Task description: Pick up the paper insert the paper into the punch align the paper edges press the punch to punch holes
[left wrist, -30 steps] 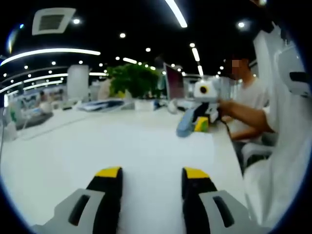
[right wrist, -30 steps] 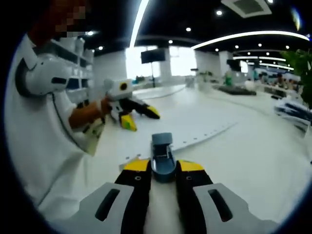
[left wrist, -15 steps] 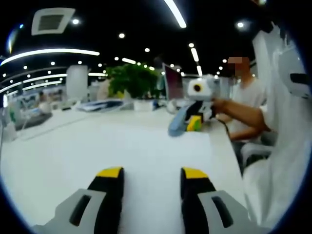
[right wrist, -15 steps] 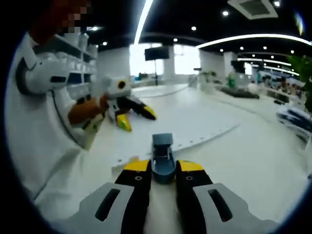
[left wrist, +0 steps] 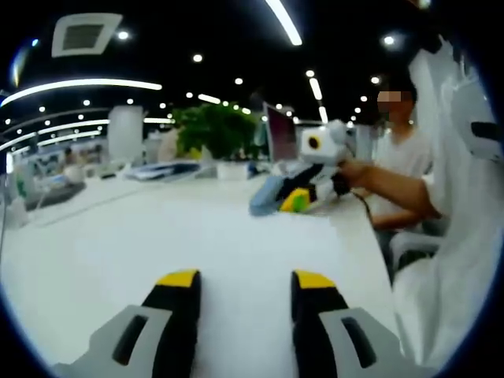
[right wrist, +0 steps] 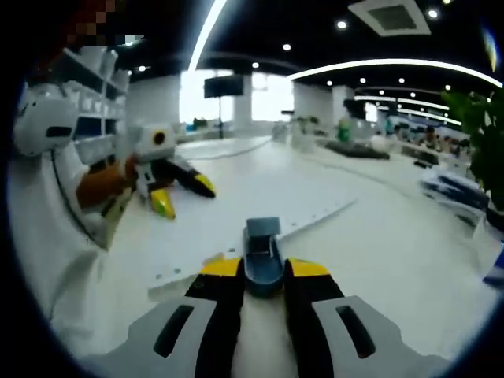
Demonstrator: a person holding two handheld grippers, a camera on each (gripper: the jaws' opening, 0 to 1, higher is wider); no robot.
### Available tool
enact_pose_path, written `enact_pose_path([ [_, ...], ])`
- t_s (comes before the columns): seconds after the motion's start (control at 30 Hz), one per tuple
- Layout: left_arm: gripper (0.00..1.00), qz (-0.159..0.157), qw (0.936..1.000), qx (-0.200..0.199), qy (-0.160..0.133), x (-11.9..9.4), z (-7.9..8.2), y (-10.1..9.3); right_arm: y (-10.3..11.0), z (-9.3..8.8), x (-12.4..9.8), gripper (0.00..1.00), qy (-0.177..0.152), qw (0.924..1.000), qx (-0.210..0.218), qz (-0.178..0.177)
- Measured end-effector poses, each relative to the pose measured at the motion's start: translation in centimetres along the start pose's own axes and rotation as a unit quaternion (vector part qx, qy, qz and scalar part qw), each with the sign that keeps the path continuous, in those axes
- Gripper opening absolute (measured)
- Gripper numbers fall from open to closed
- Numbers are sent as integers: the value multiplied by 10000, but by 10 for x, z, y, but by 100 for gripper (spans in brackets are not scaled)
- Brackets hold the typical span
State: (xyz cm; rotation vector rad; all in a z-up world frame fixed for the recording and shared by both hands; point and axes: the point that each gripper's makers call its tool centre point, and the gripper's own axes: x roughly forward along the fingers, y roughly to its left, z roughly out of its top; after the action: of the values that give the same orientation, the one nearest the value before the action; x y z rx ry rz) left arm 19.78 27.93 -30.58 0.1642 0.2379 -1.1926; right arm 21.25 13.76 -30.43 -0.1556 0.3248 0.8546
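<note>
While the right gripper (right wrist: 264, 272) pinches the blue punch (right wrist: 262, 253) between its yellow-tipped fingers (right wrist: 222, 269), the punch sits lifted above the white desk (right wrist: 378, 236), seemingly clear of it, though the blur makes that hard to judge. Just beyond the punch lies the paper (right wrist: 236, 224), flat on the desk, with a row of small holes along its nearer edge. Farther off, at the paper's far side, is the left gripper (right wrist: 177, 193), held in a hand (right wrist: 106, 185).

In the left gripper view, that gripper (left wrist: 246, 282) has its fingers (left wrist: 177, 283) spread apart with nothing between them, low over the paper (left wrist: 236, 244). Past the sheet's far edge the right gripper (left wrist: 303, 193) carries the punch (left wrist: 268, 197) in the air. Behind it stand a plant (left wrist: 216, 130) and a monitor (left wrist: 279, 134).
</note>
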Motion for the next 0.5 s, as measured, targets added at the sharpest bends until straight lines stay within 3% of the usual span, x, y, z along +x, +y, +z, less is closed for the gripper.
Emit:
enact_pose_path([
  [0.27, 47, 0, 10000, -1, -4, -1, 0, 2, -14, 4, 10, 23, 38, 9996, -27, -270],
  [0.5, 47, 9, 10000, -2, -7, -1, 0, 2, -35, 6, 17, 23, 115, 9972, -43, -736],
])
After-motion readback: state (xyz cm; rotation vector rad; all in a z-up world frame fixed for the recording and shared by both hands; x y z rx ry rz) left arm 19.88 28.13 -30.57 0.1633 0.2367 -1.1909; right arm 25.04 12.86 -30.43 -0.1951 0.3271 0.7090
